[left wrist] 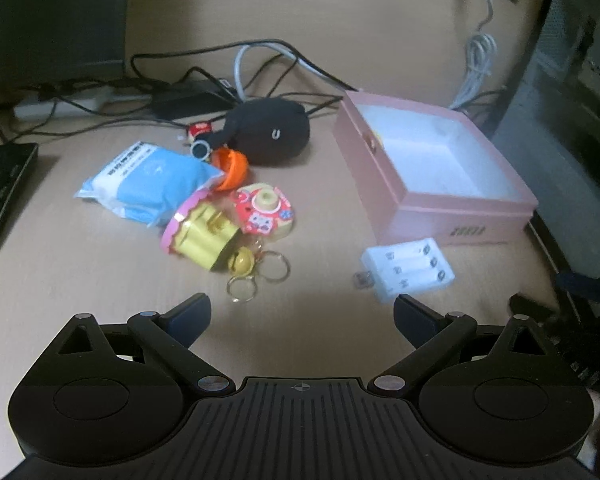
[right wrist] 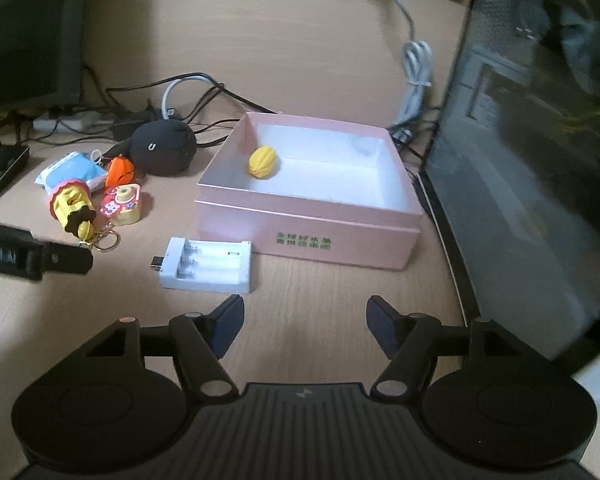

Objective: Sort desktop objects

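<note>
Your left gripper point(left wrist: 302, 316) and right gripper point(right wrist: 305, 322) both hover above the desk point(right wrist: 320, 60) with jaws spread wide and nothing between them. The pink box point(right wrist: 308, 240) holds one yellow toy point(right wrist: 263, 162) by its left wall. A white battery charger point(right wrist: 207, 266) lies just before the box; the blue packet point(left wrist: 148, 178), black plush point(left wrist: 270, 132) and keychain trinkets point(left wrist: 220, 232) cluster to its left.

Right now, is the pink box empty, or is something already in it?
Not empty. The pink box is open-topped, and the right wrist view shows one yellow ridged toy on its white floor by the back-left corner; nothing else inside.
</note>
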A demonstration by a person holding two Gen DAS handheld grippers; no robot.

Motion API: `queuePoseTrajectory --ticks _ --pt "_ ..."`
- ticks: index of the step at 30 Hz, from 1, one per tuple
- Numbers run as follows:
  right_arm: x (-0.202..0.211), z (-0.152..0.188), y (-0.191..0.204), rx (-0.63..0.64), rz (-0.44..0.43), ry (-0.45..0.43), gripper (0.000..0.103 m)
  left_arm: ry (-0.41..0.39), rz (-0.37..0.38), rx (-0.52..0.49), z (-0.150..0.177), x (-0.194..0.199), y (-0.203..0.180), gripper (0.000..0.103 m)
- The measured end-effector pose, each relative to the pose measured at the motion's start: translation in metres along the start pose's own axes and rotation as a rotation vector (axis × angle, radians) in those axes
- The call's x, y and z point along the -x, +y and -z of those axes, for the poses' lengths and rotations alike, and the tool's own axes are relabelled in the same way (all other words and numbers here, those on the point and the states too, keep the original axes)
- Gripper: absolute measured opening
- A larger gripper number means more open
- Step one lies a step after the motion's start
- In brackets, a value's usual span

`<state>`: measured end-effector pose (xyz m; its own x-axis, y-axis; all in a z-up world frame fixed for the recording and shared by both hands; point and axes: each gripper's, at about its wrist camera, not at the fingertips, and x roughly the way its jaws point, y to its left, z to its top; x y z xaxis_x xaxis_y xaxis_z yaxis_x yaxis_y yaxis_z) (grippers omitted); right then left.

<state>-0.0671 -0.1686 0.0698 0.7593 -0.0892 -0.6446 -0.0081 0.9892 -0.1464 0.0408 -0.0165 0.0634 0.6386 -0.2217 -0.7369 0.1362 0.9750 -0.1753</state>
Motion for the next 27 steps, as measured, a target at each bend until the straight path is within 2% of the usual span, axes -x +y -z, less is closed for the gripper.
queuePoseTrajectory --ticks 3,6,9,15,20,23,27 --pt "-0.008 0.008 -0.003 0.028 -0.053 -0.025 0.076 -0.013 -0.037 0.037 -0.002 -0.003 -0.009 0.100" --pt "-0.020 0.014 -0.005 0.044 -0.131 -0.027 0.078 0.015 -0.096 0.088 -0.002 -0.012 -0.016 0.100" --pt "-0.028 0.020 -0.006 0.069 -0.174 -0.060 0.081 0.047 -0.122 0.075 -0.005 -0.020 -0.026 0.100" --pt "-0.030 0.034 -0.015 0.093 -0.238 -0.062 0.082 0.075 -0.090 0.062 -0.018 -0.036 -0.060 0.100" --pt "-0.024 0.049 -0.020 0.119 -0.264 -0.075 0.084 0.102 -0.157 0.017 -0.020 -0.058 -0.086 0.100" --pt "-0.021 0.053 -0.022 0.110 -0.270 -0.079 0.084 0.137 -0.192 0.002 -0.020 -0.072 -0.095 0.100" --pt "-0.015 0.059 -0.027 0.105 -0.269 -0.093 0.088 0.145 -0.215 -0.036 -0.018 -0.082 -0.100 0.100"
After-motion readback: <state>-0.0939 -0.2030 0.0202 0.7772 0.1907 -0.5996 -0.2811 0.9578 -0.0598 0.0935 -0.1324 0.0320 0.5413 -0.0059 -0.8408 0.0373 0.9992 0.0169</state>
